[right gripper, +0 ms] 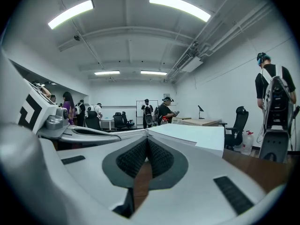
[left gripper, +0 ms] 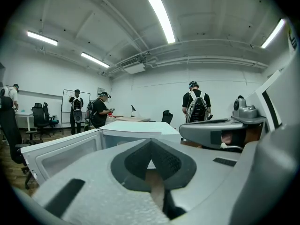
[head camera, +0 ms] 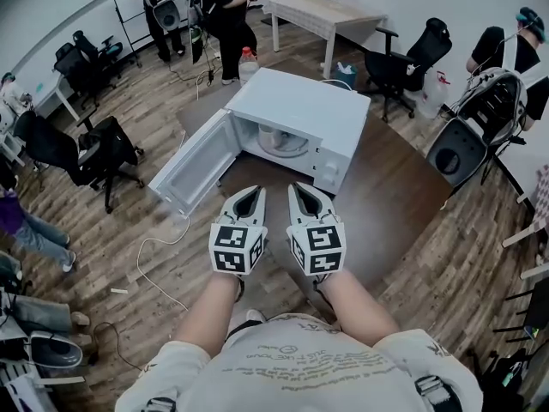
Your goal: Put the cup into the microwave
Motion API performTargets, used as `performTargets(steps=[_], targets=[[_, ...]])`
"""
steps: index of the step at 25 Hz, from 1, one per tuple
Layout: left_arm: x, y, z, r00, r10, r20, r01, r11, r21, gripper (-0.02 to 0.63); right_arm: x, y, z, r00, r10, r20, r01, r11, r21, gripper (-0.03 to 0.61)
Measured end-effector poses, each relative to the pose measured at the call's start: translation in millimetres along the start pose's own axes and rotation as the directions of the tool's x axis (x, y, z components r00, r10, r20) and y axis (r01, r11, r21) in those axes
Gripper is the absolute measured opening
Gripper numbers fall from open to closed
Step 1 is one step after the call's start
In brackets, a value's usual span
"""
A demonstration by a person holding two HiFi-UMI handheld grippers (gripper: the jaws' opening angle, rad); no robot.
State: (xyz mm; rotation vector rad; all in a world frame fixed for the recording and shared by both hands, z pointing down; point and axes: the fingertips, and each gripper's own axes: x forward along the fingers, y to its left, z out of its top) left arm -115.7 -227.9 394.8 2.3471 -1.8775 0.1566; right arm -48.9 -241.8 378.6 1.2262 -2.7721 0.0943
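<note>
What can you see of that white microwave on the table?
The microwave is a white, boxy, metal-looking oven standing upright on a dark brown table. Its door hangs wide open toward the head view's left. Inside sits a round turntable. A control panel fills the front's right end. Nothing but the table visibly touches it.

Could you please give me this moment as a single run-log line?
left gripper: jaws shut, empty | right gripper: jaws shut, empty | microwave: door open | cup: inside microwave | both grippers side by side before the opening
</note>
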Motion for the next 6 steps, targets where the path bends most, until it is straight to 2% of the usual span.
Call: performTargets(steps=[6], targets=[[6,16,-3,1.0,-0.002,-0.009,0.002,1.0,0.003,0.013,18,6,-2,1.0,0.004,-0.01,-0.004,1.0,0.004,0.012]])
